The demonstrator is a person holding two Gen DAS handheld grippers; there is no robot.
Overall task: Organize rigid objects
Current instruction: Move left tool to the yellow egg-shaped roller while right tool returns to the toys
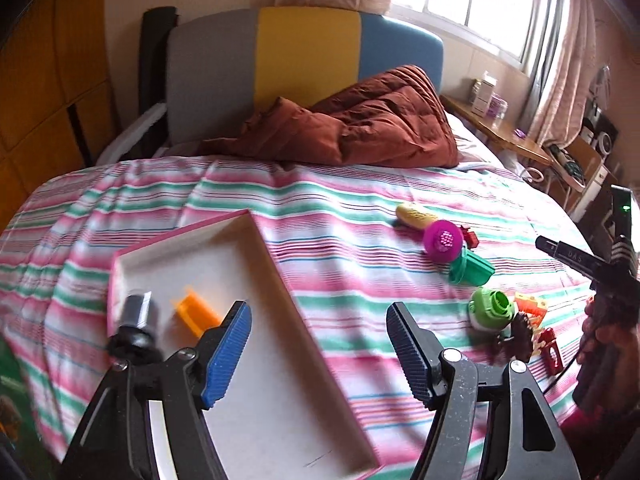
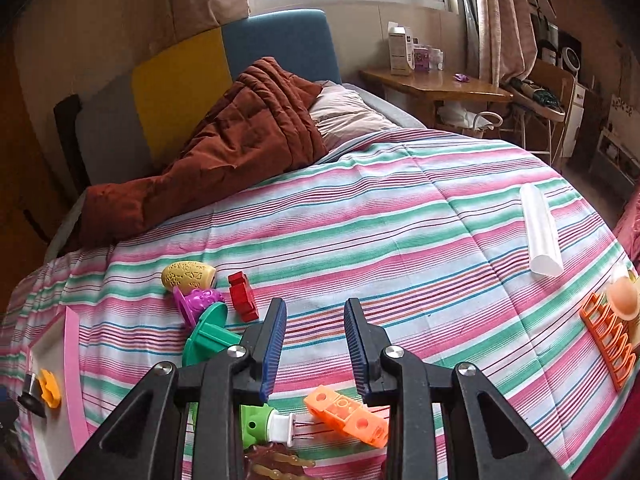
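Observation:
A pink tray [image 1: 192, 236] with a white inside lies on the striped bed and holds a black cap-like piece [image 1: 138, 316] and an orange piece [image 1: 196, 312]. My left gripper [image 1: 318, 308] hangs open over the tray's right rim with nothing between its fingers. To the right lie toys: a yellow one [image 1: 414, 216], a magenta one [image 1: 443, 240], a teal one [image 1: 472, 270] and a light green one [image 1: 490, 308]. My right gripper [image 2: 316, 308] hovers over the bed, jaws drawn close and empty. Below it lie an orange block [image 2: 346, 412] and the light green toy [image 2: 260, 426].
A brown quilt [image 1: 372, 120] is heaped at the headboard. A white tube [image 2: 540, 232], an orange rack [image 2: 608, 340] and a peach ball [image 2: 622, 296] lie at the bed's right side. A small red piece [image 2: 243, 296] sits by the yellow toy [image 2: 188, 276]. A wooden desk [image 2: 436, 84] stands beyond.

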